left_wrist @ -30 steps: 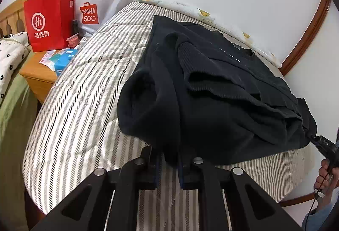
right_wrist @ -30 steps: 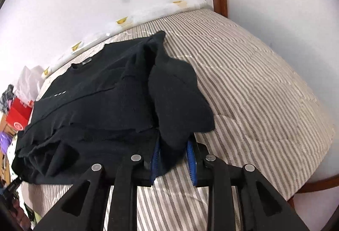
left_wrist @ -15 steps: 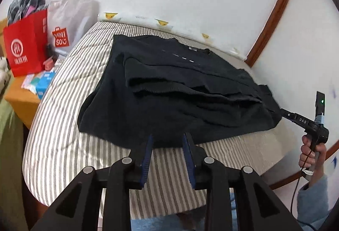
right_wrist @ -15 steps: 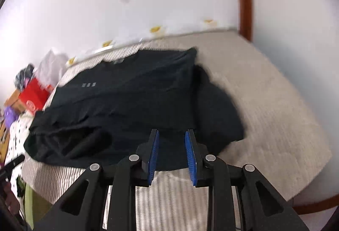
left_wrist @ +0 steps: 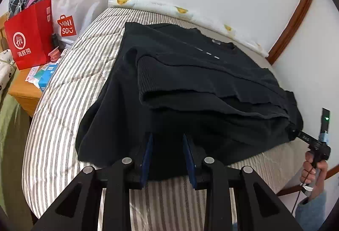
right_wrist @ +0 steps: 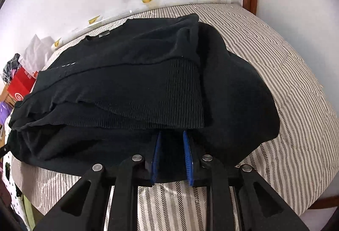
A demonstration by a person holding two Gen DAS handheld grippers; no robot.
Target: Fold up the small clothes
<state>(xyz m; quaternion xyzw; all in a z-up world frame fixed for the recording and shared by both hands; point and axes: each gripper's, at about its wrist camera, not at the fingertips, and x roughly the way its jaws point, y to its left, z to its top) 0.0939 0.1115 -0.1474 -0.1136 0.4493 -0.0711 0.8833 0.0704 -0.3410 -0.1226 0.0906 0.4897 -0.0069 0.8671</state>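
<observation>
On striped bed [left_wrist: 63, 91], black sweater [left_wrist: 190, 82] released since a moment ago, left gripper [left_wrist: 167, 154] open, right gripper [right_wrist: 172, 154] closing over hem, next fold pending.

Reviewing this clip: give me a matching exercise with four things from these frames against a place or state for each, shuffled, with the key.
Things:
1. black knit sweater
2. red paper shopping bag
3. left gripper
4. white roll printed with yellow ducks

Places or states:
A. along the wall at the bed's far edge
B. on the wooden bedside table
C. partly folded on the striped mattress
D. blue pads apart over the sweater's near hem

Pairs: 1-C, 2-B, 3-D, 4-A
</observation>
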